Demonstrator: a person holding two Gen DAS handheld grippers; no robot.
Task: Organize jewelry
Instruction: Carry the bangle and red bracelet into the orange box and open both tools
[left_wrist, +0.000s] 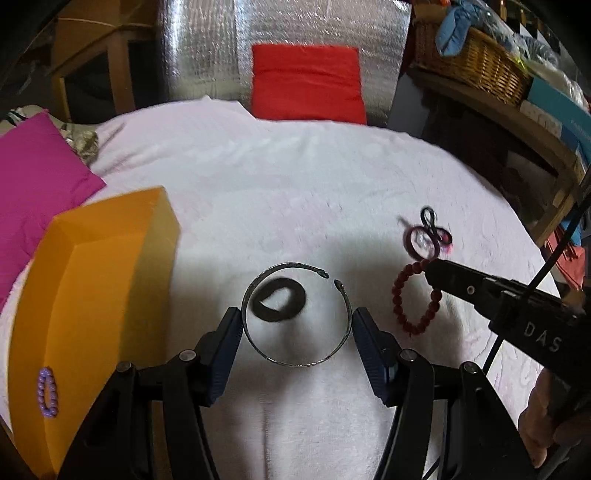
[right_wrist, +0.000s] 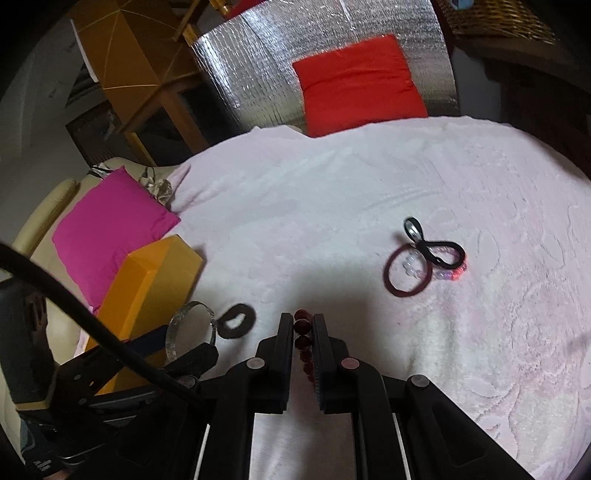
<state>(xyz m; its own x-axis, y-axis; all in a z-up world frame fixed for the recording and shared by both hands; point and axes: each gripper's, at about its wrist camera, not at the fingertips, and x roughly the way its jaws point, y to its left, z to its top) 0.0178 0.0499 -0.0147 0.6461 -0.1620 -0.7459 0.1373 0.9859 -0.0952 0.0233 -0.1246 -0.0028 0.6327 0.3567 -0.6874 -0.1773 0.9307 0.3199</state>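
My left gripper (left_wrist: 295, 325) is open with its fingers on either side of a silver open bangle (left_wrist: 295, 363), which also shows in the right wrist view (right_wrist: 173, 332). A black hair tie (left_wrist: 279, 298) lies inside the bangle's ring. My right gripper (right_wrist: 303, 328) is shut on a dark red bead bracelet (right_wrist: 302, 326), seen on the cloth in the left wrist view (left_wrist: 406, 295). An orange box (left_wrist: 92, 295) stands at the left with a purple bead bracelet (left_wrist: 48, 391) in it.
A maroon ring, a black looped tie and clear beads (right_wrist: 424, 258) lie together on the white cloth (right_wrist: 332, 184). A pink cushion (right_wrist: 110, 229) and a red cushion (right_wrist: 358, 81) lie at the cloth's edges. A wicker basket (left_wrist: 476, 62) sits on a shelf at the right.
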